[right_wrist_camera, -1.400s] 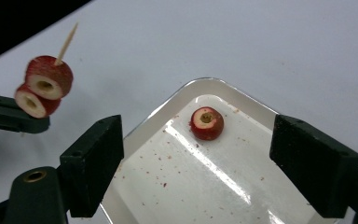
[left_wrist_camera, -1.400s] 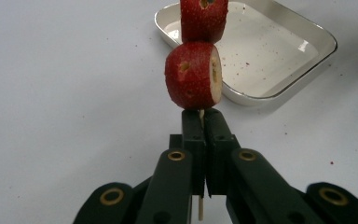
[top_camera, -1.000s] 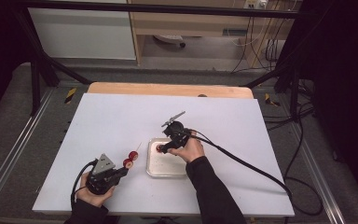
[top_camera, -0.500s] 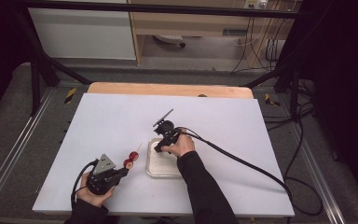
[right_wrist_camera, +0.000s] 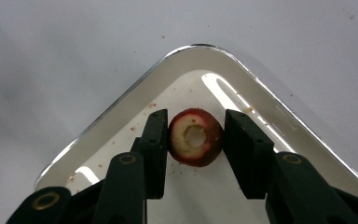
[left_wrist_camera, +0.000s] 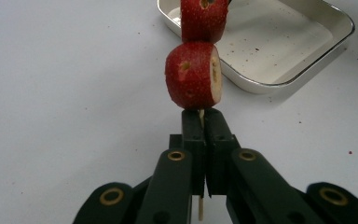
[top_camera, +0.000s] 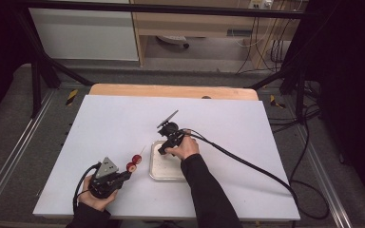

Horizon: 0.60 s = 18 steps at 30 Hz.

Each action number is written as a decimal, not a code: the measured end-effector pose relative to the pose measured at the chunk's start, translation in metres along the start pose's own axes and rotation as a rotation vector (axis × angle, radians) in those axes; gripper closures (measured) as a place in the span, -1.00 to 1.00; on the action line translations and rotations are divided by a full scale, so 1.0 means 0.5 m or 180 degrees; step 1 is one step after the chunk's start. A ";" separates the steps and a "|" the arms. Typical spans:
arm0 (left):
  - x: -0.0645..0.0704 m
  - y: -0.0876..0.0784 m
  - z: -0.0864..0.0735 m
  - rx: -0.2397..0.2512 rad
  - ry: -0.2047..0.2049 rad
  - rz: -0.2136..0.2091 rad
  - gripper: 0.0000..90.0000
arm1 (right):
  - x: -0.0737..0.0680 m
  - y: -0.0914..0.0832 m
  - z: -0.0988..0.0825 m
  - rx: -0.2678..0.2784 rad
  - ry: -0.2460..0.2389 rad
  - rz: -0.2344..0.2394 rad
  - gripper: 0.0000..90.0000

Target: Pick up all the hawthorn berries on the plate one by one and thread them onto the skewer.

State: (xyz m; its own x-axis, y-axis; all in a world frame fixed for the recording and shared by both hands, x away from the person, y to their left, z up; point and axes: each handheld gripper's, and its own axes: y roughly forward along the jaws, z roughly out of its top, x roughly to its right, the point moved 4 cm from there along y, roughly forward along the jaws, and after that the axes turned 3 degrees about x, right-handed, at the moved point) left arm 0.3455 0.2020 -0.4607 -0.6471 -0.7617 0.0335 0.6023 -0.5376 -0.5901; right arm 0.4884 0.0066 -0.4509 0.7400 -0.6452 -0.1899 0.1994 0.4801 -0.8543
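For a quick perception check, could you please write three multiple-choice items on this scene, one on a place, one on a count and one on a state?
1. Where does the cored fruit piece between the right gripper jaws lie?
A. In a corner of the metal tray
B. On the bare table
C. On the skewer

2. How many red fruit pieces sit on the skewer?
A. None
B. Two
C. Five

3. How do the left gripper jaws stand?
A. Wide open
B. Shut on a fruit piece
C. Shut on the skewer

Answers: 1 A, the right gripper view shows the piece on the tray floor by its rounded corner. 2 B, the left gripper view shows two pieces threaded one beyond the other. 3 C, the jaws meet with the stick clamped between them.
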 end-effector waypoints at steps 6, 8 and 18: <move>0.005 0.000 0.001 0.0009 0.0018 0.0004 0.96 | -0.024 -0.038 -0.012 0.0207 0.0117 0.0144 0.36; 0.007 0.001 0.001 0.0002 0.0036 0.0001 0.96 | -0.028 -0.051 -0.022 0.0299 0.0171 0.0181 0.36; 0.018 0.005 0.004 0.0002 0.0077 -0.0004 0.96 | -0.039 -0.115 -0.085 0.1076 0.0470 0.0507 0.36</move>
State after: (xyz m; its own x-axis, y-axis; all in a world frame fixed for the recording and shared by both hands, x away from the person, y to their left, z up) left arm 0.3420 0.1934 -0.4602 -0.6590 -0.7520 0.0148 0.6017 -0.5388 -0.5896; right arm 0.4353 -0.0335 -0.4186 0.6833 -0.6137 -0.3957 0.3081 0.7336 -0.6058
